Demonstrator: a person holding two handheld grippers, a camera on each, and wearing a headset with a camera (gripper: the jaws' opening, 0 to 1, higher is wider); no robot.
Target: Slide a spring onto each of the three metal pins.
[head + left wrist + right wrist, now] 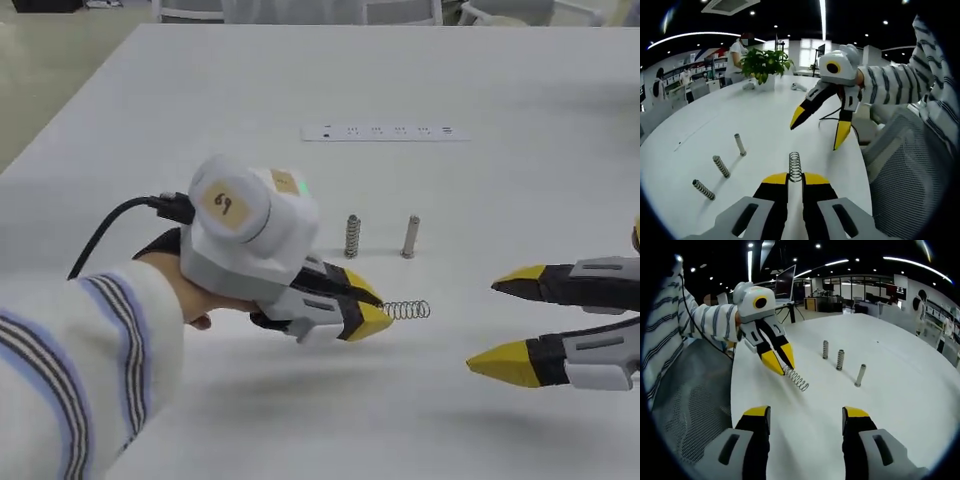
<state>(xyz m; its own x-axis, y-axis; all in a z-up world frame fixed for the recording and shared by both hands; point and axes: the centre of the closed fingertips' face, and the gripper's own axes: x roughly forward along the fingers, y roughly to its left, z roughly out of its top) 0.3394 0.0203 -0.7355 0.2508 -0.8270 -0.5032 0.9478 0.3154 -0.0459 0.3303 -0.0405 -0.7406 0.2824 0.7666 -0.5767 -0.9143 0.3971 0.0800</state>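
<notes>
The left gripper (372,312) has its jaws closed on one end of a spring (408,310), which points forward, low at the white table (520,90). The right gripper (483,325) is near, with jaws apart. The bare pin (410,237) stands upright; the other two pins (840,359) already carry springs

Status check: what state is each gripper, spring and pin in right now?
Left gripper: shut on the loose spring, gripped by one end.
Right gripper: open, empty.
End pin: upright, spring on.
Middle pin: upright, spring on.
Last pin: upright, bare.
</notes>
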